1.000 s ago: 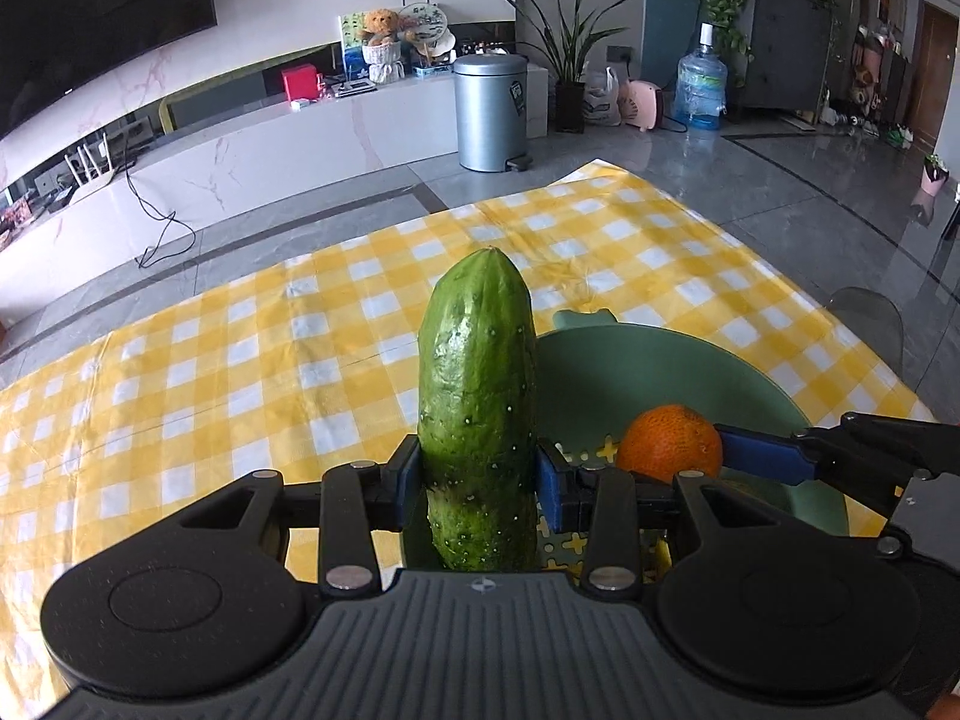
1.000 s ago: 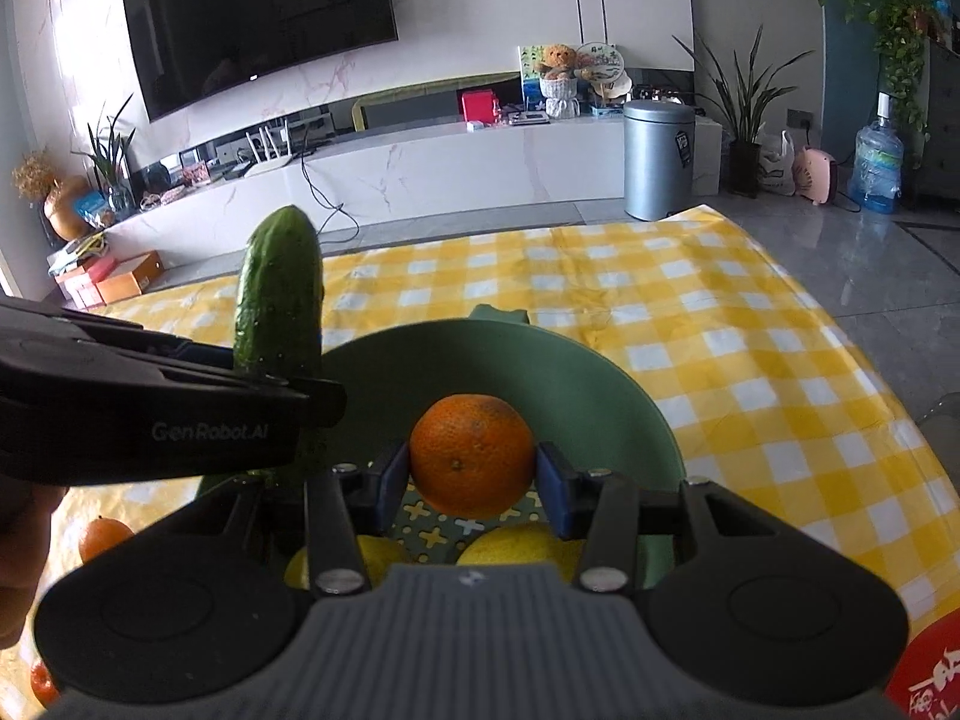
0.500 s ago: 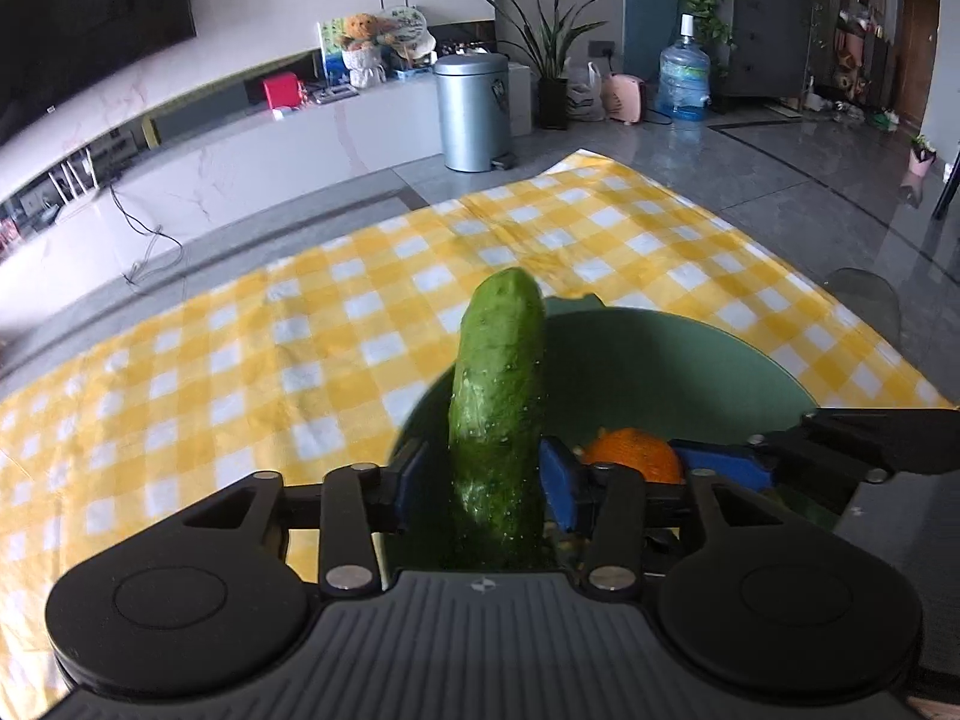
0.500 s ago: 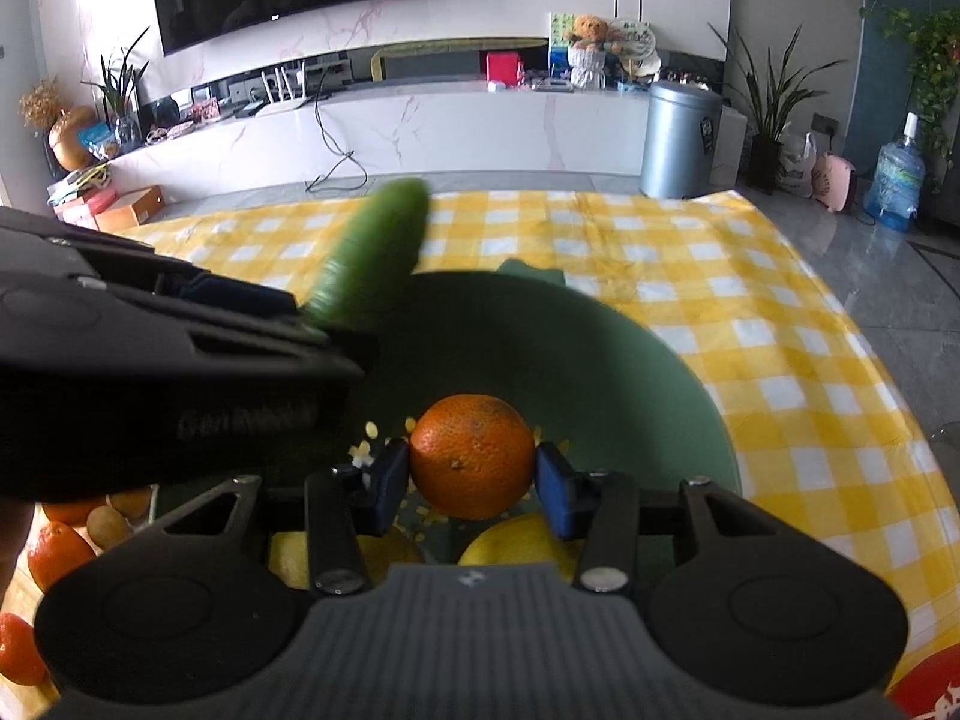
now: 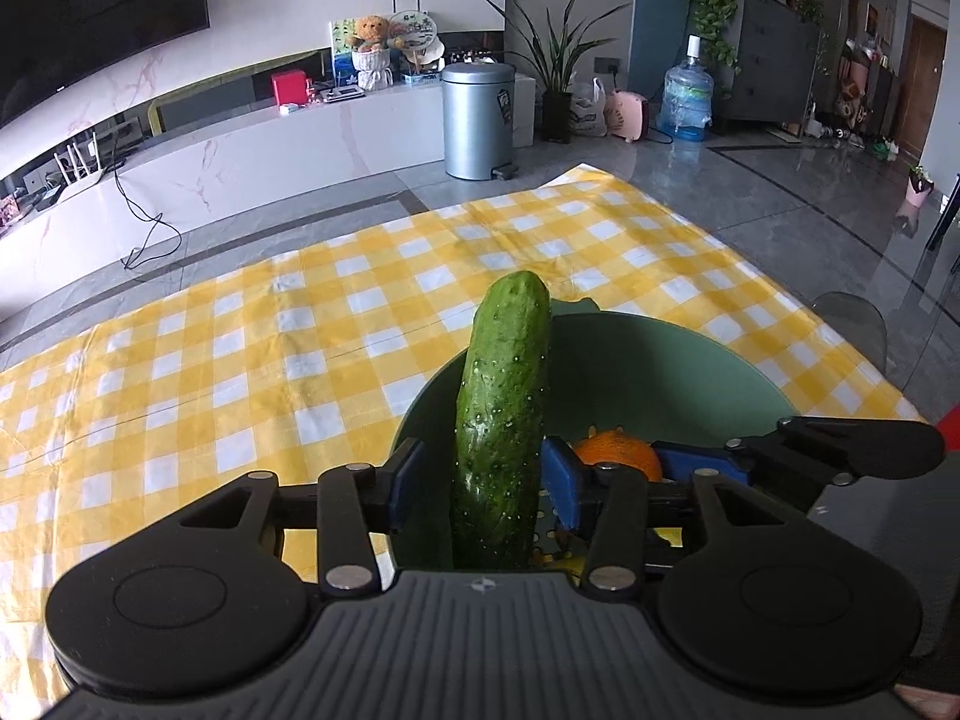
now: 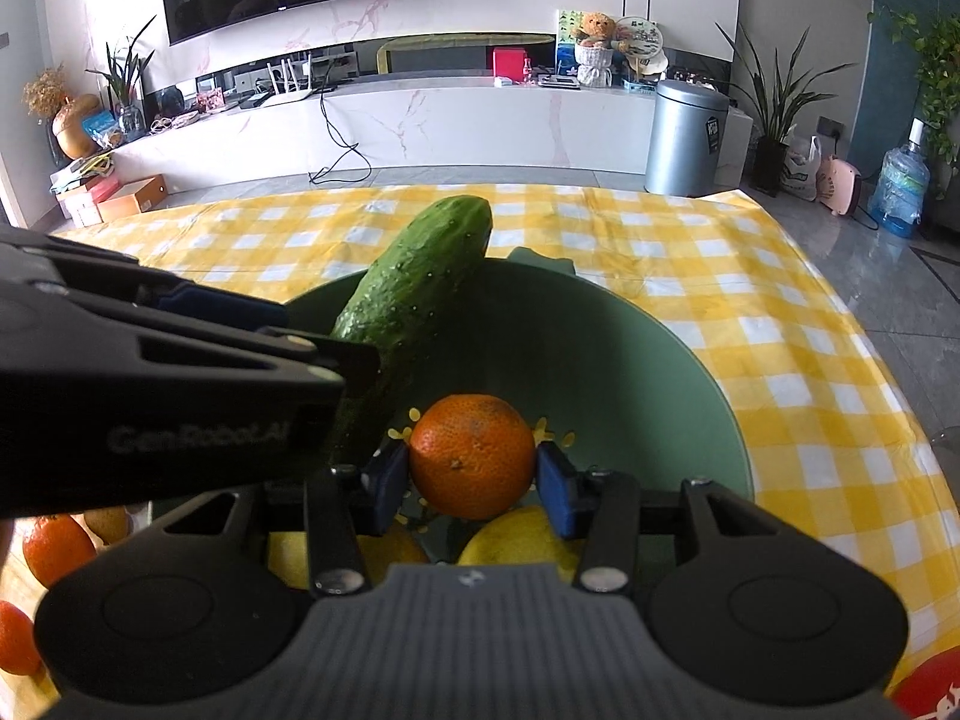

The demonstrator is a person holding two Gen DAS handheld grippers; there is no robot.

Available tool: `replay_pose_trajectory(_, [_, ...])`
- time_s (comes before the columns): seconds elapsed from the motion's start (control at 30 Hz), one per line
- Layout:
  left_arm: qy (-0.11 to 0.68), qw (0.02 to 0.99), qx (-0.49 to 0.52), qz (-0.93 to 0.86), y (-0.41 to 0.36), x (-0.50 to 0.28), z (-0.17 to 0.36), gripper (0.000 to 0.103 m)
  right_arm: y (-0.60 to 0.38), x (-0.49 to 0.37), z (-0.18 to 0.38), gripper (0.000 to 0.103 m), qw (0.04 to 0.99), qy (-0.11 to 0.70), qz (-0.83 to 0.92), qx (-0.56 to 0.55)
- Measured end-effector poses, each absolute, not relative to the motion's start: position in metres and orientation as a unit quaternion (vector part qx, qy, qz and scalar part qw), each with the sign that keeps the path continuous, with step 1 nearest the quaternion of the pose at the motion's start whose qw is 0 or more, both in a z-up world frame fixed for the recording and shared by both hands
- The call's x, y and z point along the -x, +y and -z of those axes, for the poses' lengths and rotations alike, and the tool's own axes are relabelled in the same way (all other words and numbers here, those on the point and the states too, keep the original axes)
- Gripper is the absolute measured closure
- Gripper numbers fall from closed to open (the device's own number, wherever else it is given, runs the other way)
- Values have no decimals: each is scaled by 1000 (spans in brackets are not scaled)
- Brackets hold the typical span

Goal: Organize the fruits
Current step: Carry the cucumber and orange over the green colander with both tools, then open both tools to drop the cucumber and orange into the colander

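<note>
Left wrist view: the left claw (image 5: 480,483) is opening around a cucumber (image 5: 503,420); a gap shows on both sides between its blue pads (image 5: 563,483) and the fruit, so the grip is released. The cucumber, long, dark green and pimpled, leans with its upper end against the rim of the green bowl (image 5: 672,360), its lower end down inside, a pose that probably lets it settle without rolling. Right wrist view: the right claw (image 6: 473,483) is clenched on an orange (image 6: 472,456), round with finely dimpled skin, held low over the bowl's patterned floor, likely for a gentle set-down. Two smooth yellow lemons (image 6: 516,543) lie in the bowl beneath it. More oranges (image 6: 57,549) wait outside the bowl at lower left. The bowl is smooth and matte; it stands on a table under a yellow-and-white checked cloth (image 5: 240,360).
</note>
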State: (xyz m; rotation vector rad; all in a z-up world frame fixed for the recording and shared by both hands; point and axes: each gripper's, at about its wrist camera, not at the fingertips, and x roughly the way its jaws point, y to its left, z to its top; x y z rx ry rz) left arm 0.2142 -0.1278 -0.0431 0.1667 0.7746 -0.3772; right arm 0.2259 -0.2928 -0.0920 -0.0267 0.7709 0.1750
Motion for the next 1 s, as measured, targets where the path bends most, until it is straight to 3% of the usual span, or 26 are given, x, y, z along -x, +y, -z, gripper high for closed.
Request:
replay_pose_trajectory(0.3, [374,911,-76,156,-116,-197,24,47,-293,-218,88,58,929,359,-85,8])
replay_pose_trajectory(0.37, [372,914,-66,145,-109,-190,20,46,-296,-214,85,55,933,350,-80,2])
replay_pose_trajectory(0.43, [374,915,-56,138,-102,-183,16,46,-298,-210,82,45,937,341,-71,-6])
replay_pose_trajectory(1.0, [364,924,-59,106,-58,-124,-13,45,-311,-160,54,30,950,281,-72,-116])
